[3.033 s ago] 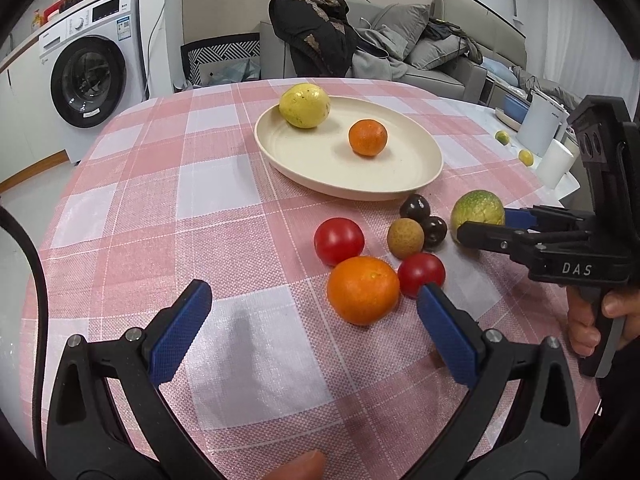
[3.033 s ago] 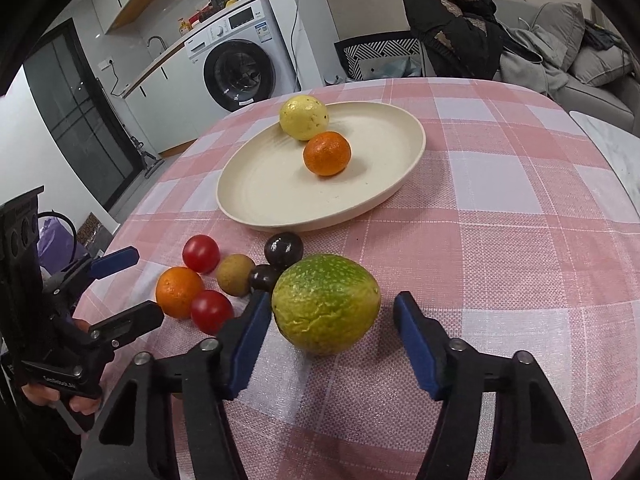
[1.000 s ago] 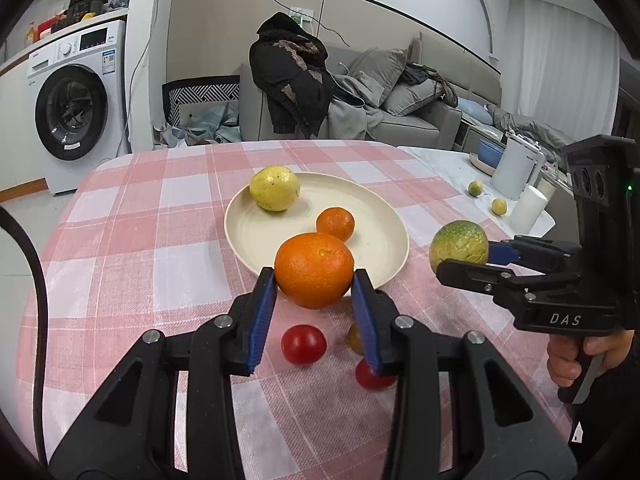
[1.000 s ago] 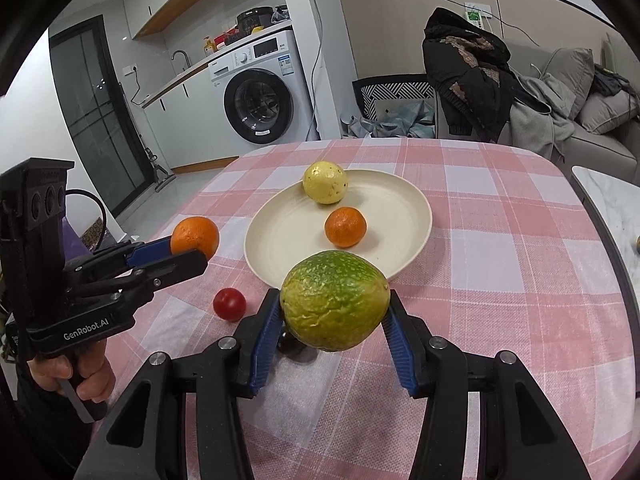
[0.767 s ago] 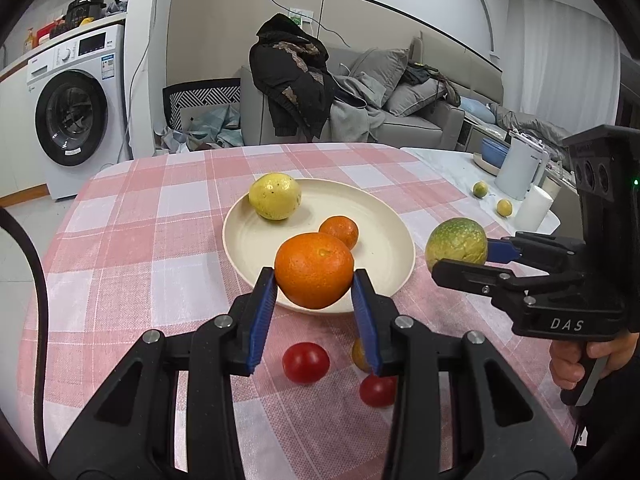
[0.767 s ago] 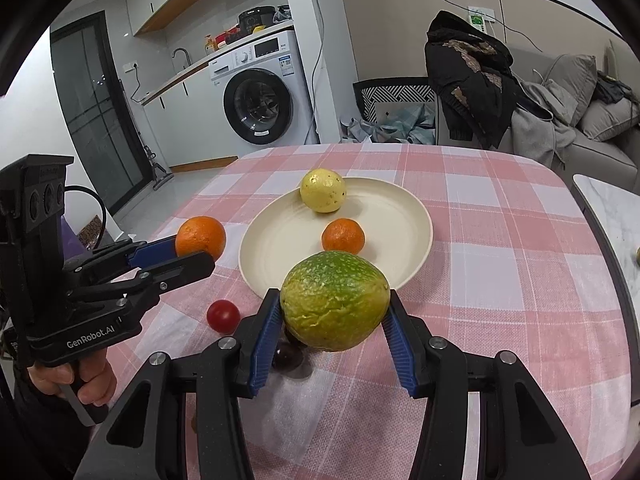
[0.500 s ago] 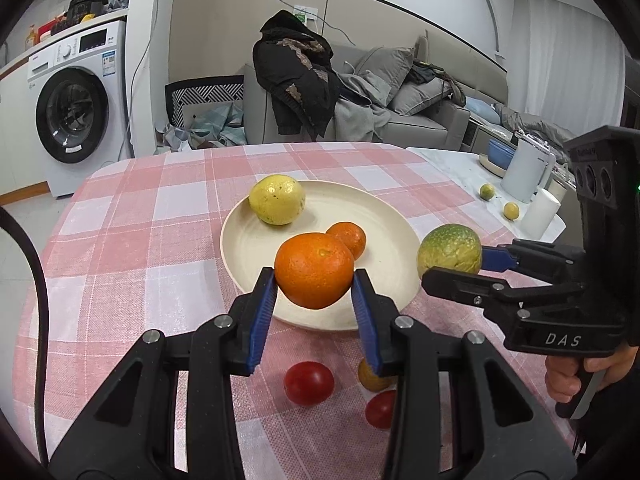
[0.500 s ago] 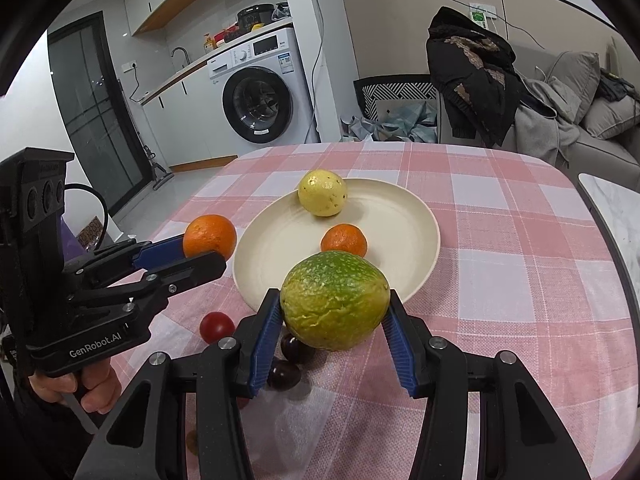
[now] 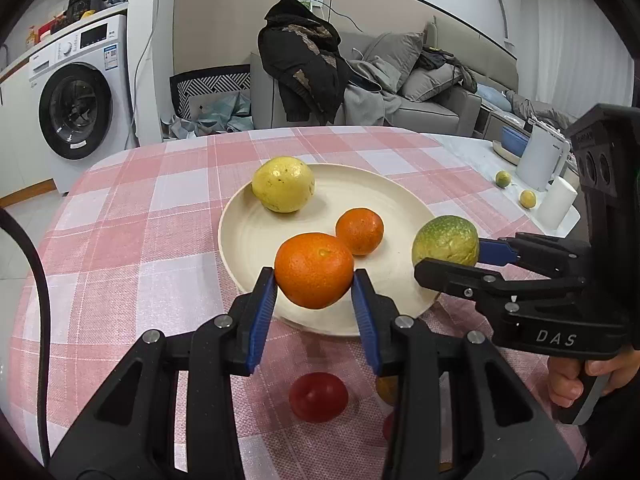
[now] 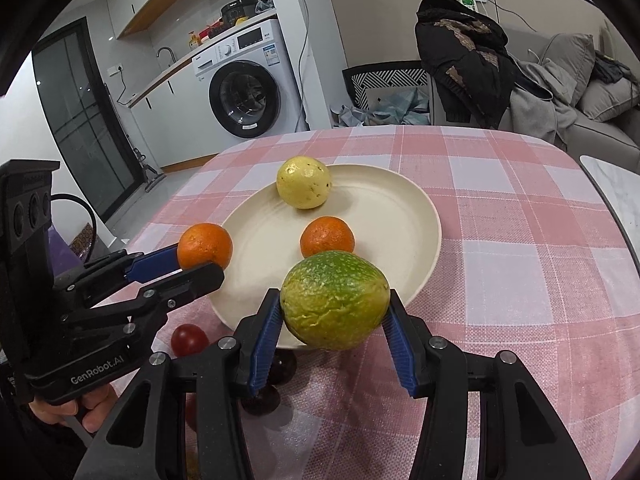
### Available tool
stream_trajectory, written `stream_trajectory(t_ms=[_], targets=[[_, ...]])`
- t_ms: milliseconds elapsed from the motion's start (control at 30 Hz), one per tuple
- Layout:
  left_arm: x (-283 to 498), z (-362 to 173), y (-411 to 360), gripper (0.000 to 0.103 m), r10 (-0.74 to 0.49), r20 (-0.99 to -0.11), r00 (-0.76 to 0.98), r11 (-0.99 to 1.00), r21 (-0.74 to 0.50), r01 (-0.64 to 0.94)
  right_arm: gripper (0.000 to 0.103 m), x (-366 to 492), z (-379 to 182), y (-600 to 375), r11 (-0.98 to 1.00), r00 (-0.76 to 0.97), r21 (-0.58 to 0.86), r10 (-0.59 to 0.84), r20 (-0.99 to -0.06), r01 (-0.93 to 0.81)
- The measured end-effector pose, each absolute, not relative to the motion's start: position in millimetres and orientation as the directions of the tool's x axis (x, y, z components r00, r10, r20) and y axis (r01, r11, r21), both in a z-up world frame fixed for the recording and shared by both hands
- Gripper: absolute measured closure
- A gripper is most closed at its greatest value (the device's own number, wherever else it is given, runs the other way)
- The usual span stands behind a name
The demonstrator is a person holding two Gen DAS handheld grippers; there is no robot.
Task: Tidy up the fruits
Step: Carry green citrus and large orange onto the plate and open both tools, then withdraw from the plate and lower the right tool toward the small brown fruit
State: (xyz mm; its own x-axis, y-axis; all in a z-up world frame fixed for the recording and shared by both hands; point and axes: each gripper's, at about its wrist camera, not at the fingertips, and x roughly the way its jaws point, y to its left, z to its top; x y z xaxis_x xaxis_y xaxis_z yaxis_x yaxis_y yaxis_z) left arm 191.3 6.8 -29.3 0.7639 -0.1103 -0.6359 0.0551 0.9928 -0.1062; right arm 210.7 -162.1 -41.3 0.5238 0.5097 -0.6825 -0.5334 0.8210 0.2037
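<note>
My left gripper [image 9: 314, 280] is clenched on an orange [image 9: 314, 270], its blue pads pressing both sides, held above the near rim of the cream plate [image 9: 248, 236]. On the plate lie a yellow fruit [image 9: 283, 190] and a small tangerine [image 9: 359, 231]. My right gripper [image 10: 334, 320] grasps a green-yellow fruit [image 10: 335, 310] over the plate's near edge. Red tomatoes [image 9: 318, 397] sit on the checked tablecloth [image 9: 120, 240] below.
</note>
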Motion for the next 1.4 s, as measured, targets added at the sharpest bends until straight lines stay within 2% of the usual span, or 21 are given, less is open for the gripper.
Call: stream_trajectory(t_ms=[467,667,767,833,900,933,1167,1300,1400], targets=[[195,-40,11,0.067,-0.097,-0.66,0.745,0.994,-0.107,0.035,0.052,210,-42,-158,0.83,0.547,0.165,0.486,-0.682,-0.533],[185,-29,13,0.065,-0.084,-0.628,0.774,0.995,-0.094,0.031,0.048,207,-34,-173,0.858,0.592,0.144,0.452,-0.667,-0.493],[177,-23,14,0.055,-0.075,-0.617,0.783,0.996,-0.085,0.028,0.033,202,-30,-181,0.858,0.588,0.173,0.464,-0.662,-0.483],[170,-19,15,0.04,-0.073,-0.607,0.791,0.996,-0.084,0.027,0.025,198,-28,-186,0.855,0.59,0.181,0.474,-0.654,-0.486],[162,-15,16,0.027,-0.071,-0.599,0.797,0.996,-0.084,0.025,0.008,192,-25,-189,0.855,0.593,0.181,0.475,-0.65,-0.486],[157,-13,17,0.021,-0.071,-0.595,0.801,0.996,-0.085,0.025,0.005,190,-25,-190,0.856,0.594,0.181,0.473,-0.65,-0.484],[124,-3,20,0.018,-0.078,-0.585,0.808,0.996,-0.085,0.034,0.0,175,-22,-192,0.854,0.603,0.163,0.471,-0.644,-0.494],[108,1,26,0.001,-0.06,-0.574,0.816,0.996,-0.089,0.011,0.0,169,-22,-193,0.851,0.591,0.175,0.478,-0.65,-0.496],[100,3,31,0.001,-0.064,-0.58,0.812,0.994,-0.107,0.002,0.0,162,-22,-193,0.847,0.587,0.181,0.485,-0.648,-0.499]])
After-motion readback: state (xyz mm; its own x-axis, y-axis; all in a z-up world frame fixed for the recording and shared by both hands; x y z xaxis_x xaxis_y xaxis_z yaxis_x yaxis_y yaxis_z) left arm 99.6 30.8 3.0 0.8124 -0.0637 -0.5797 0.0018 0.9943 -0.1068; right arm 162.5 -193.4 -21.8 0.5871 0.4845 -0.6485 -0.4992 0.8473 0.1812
